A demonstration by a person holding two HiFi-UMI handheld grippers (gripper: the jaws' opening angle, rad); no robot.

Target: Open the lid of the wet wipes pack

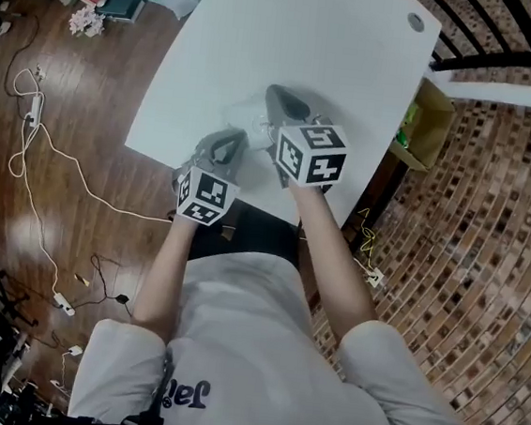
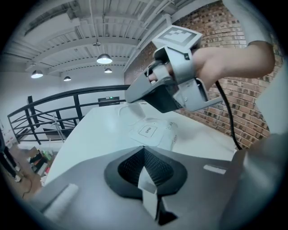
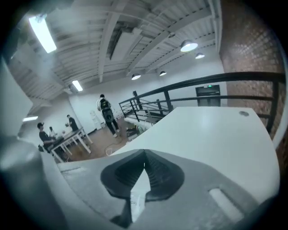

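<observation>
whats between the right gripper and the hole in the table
Only bare white table, from the right gripper to the hole; the right gripper view shows it.

The label (image 2: 146,131) on top of the pack (image 2: 167,138) reads "OPEN" in dark capitals inside a thin frame. Print on the pack's side is too small to read. Dark lettering on the shirt (image 1: 234,336) starts "Ja"; the rest cannot be made out.
</observation>
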